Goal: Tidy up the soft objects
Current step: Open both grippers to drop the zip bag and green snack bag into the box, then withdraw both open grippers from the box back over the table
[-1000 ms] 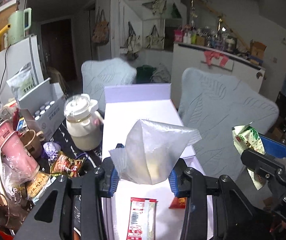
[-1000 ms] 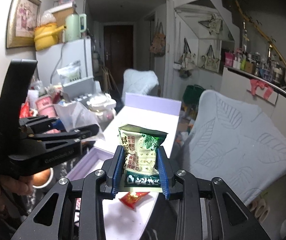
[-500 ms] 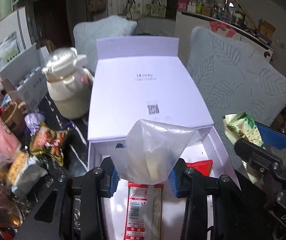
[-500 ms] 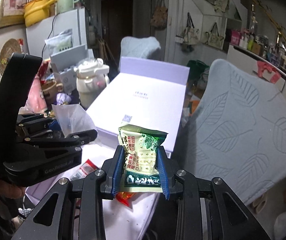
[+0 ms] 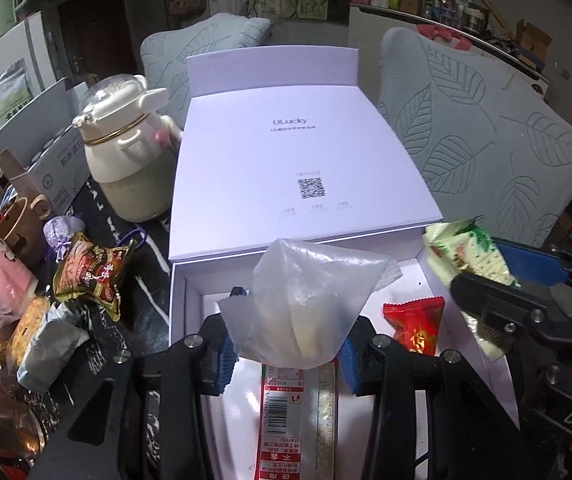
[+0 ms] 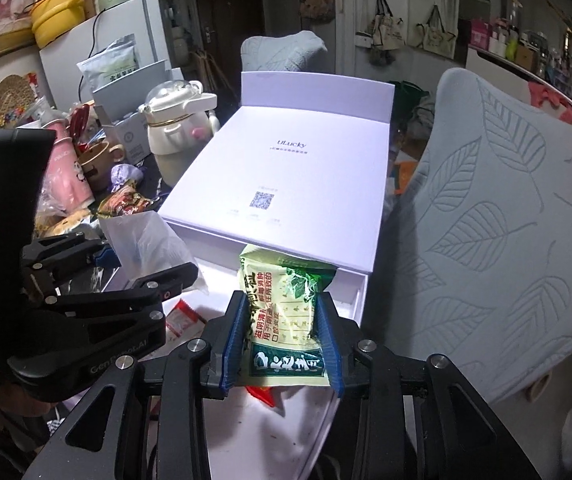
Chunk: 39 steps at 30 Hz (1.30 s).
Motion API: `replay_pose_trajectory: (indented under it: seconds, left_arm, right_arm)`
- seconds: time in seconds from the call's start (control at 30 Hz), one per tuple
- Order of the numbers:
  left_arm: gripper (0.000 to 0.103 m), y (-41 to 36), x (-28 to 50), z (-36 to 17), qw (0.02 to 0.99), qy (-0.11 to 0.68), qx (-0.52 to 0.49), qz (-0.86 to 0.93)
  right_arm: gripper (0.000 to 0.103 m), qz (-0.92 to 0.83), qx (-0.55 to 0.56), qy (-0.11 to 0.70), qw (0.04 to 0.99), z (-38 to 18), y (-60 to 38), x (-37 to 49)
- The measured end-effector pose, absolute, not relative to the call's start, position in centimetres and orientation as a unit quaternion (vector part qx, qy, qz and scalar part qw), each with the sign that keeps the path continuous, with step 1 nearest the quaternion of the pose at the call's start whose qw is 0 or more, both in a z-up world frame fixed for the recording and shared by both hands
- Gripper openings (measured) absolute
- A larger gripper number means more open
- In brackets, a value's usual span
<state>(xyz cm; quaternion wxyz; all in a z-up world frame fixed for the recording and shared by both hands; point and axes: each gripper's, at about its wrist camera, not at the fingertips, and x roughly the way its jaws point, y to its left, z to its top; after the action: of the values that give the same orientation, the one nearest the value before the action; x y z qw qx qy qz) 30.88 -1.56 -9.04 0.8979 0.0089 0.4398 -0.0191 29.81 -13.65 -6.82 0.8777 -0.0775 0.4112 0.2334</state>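
Snack packets are the soft things here, and 2 of them hang over the open white box point(image 5: 177, 292) at the desk's near edge. The left gripper point(image 5: 286, 354) has its jaws closed on a clear plastic bag point(image 5: 302, 304); the right gripper point(image 6: 281, 340) has its jaws narrow, pinching a green packet point(image 6: 286, 312). Both hover above the box's tray, where a red candy packet point(image 5: 416, 320) and a long red-and-white packet point(image 5: 286, 408) already lie.

To do this step well, I judge each load should go lower, onto bare tray floor beside the packets already there, before the jaws part; the bag is limp and could drape over the wall.

On the desk's left side, a cream kettle point(image 5: 125, 160) and a brown snack packet point(image 5: 93, 272) crowd the box, and its lid point(image 5: 286, 152) lies open behind.
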Motion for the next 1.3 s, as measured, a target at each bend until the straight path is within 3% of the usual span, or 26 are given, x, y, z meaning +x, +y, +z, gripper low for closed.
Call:
replay_pose_trajectory:
  seconds: [0.07,0.13,0.2,0.23,0.3,0.73,1.3]
  left_arm:
    - [0.05,-1.7,30.9,-9.1,0.895,0.445,0.011,-0.016]
    - [0.064,-1.8,31.0,-9.2,0.892,0.451,0.015,-0.008]
    - [0.086,-1.6,30.9,-9.1,0.895,0.447,0.015,-0.002]
    - [0.088,-1.5,30.8,-9.0,0.897,0.443,0.012,0.0]
    - [0.089,-1.3,30.7,-8.9,0.897,0.442,0.01,0.005]
    - [0.089,-1.2,28.6,-6.2,0.901,0.433,0.012,0.008]
    - [0.089,-1.6,23.0,1.8,0.927,0.376,0.012,0.007]
  right_arm:
    - [0.04,0.233,-0.073,0.418,0.875,-7.0,-13.7,30.0]
    - [0.057,0.229,-0.072,0.42,0.875,-7.1,-13.7,30.1]
    - [0.061,0.223,-0.073,0.415,0.879,-6.9,-13.9,30.0]
    - [0.062,0.215,-0.077,0.411,0.882,-6.8,-14.0,29.9]
    - [0.067,0.202,-0.083,0.411,0.885,-6.7,-14.2,29.9]
    - [0.067,0.199,-0.077,0.403,0.89,-4.7,-15.2,28.4]
    - [0.07,0.201,-0.07,0.341,0.916,2.4,-16.5,22.9]
